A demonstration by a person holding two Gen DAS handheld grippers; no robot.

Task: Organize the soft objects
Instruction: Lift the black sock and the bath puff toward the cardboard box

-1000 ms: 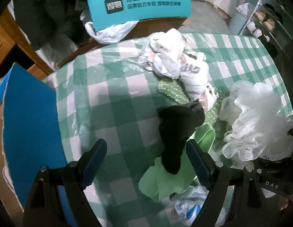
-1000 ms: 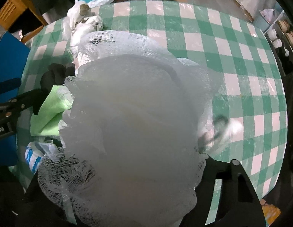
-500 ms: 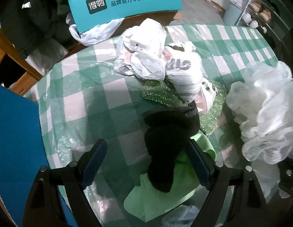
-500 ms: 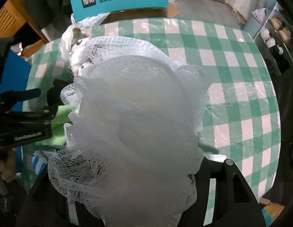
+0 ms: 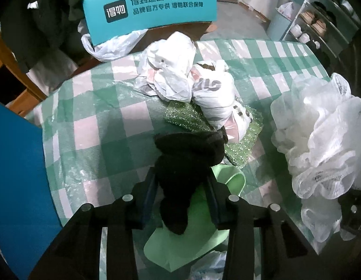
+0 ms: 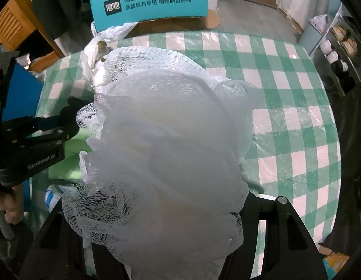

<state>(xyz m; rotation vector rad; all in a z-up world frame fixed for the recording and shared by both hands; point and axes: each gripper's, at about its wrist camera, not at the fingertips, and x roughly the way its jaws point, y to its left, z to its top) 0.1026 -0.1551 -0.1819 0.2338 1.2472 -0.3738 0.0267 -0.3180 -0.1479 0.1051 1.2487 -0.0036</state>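
Green-and-white checked cloth covers the round bench (image 5: 105, 121). At its near edge, the left gripper (image 5: 181, 186) has just closed its fingers on a black fuzzy cloth (image 5: 187, 158) lying over a pale green soft sheet (image 5: 194, 240). Beside that cloth, the right gripper (image 6: 161, 210) has its fingers clamped on a white mesh bath pouf (image 6: 166, 144). Crumpled white plastic bags (image 5: 178, 77) lie just beyond the black cloth.

A green-and-white checked tablecloth (image 5: 105, 126) is seen under a black soft item (image 5: 187, 161), a white mesh puff (image 6: 166, 154) and a glittery green cloth (image 5: 187, 116)
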